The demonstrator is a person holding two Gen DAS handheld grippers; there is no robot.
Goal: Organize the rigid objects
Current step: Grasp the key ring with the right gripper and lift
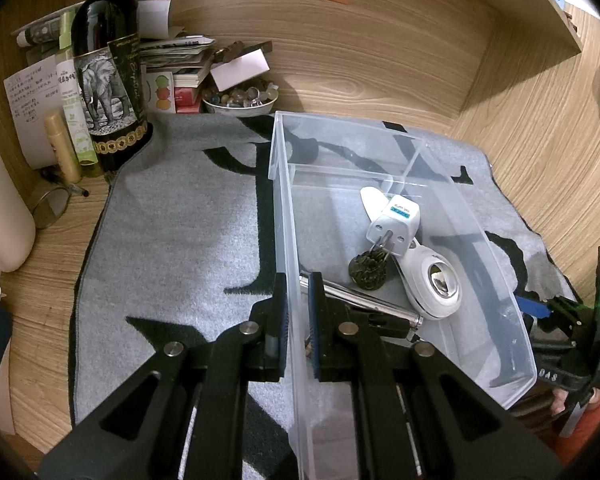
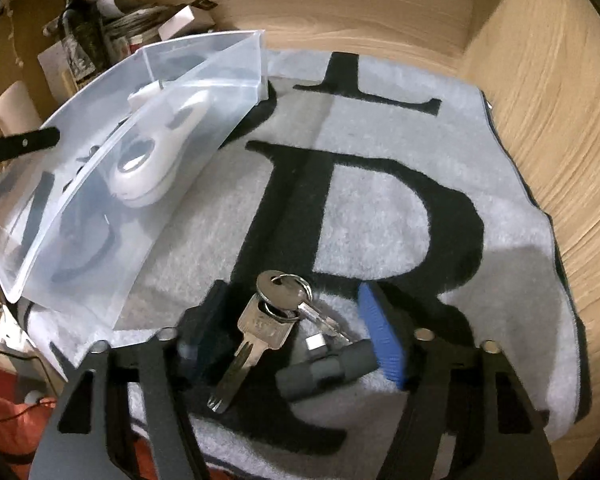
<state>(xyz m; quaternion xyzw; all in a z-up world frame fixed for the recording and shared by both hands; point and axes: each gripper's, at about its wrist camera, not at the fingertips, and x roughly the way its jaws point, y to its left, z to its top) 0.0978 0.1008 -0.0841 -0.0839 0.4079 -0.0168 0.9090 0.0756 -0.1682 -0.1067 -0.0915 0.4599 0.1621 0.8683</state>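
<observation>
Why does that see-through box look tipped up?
The clear plastic box sits askew because the left gripper is pinching its wall. The keys lie outside it on the gray mat, between the right gripper fingers.

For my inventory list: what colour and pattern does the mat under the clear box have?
The mat is light grey with large black letters, clearest in the right wrist view.

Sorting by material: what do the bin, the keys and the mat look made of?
Bin: clear, glossy plastic; the mat's lettering shows through its walls. Keys: silvery metal with bright glints, on a metal ring. Mat: fuzzy grey textile with black letters, probably towel or carpet.
</observation>
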